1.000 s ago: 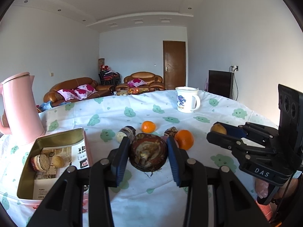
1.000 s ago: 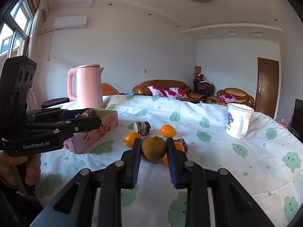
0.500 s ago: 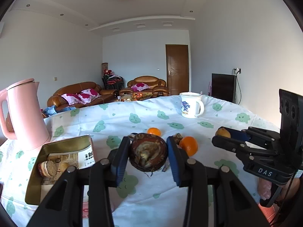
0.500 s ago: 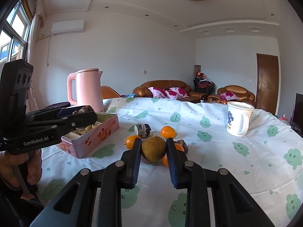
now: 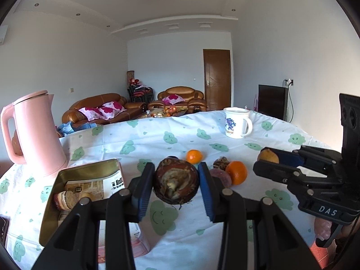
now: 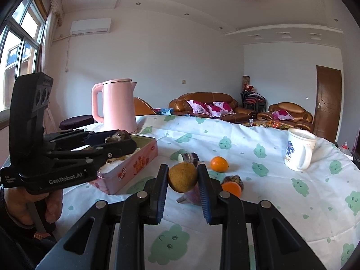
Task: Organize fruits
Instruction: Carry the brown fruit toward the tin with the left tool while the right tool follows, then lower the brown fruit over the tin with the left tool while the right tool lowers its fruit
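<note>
Fruits sit in a small bunch near the middle of the table (image 5: 281,193), which has a white cloth with green smiley clouds. 1 small orange (image 6: 219,163) lies farther back. 1 bigger orange (image 5: 236,172) lies closer, right beside a purple fruit piece (image 5: 221,178) and a brown lumpy thing (image 6: 235,179) that is hard to name. A dark cut roll-shaped piece (image 6: 188,157) with a pale end lies behind them.

The left tongs (image 5: 176,185) are closed on a round dark brown fruit (image 5: 176,183) with a rough, pale middle. The blue pads press on both sides of it, and it is up off the cloth. The right tongs (image 6: 182,178) are closed tight on a round tan fruit (image 6: 182,177), also held above the table. A hand (image 6: 33,209) holds the left tongs from below.

The side of the left tongs reads "GenRobot.AI". The side of the right tongs reads "DAS".

A pink tin box (image 6: 132,164) stands open just beside the left tongs. It has red writing and flowers on its side, too small to read. Inside lie a printed paper (image 5: 94,185) with black letters I cannot read and some round biscuits (image 5: 65,199). A pink kettle (image 5: 33,132) stands behind the box. A white mug (image 5: 236,122) with a blue picture stands far back on the right; the small word under the picture is too blurry to read.
</note>
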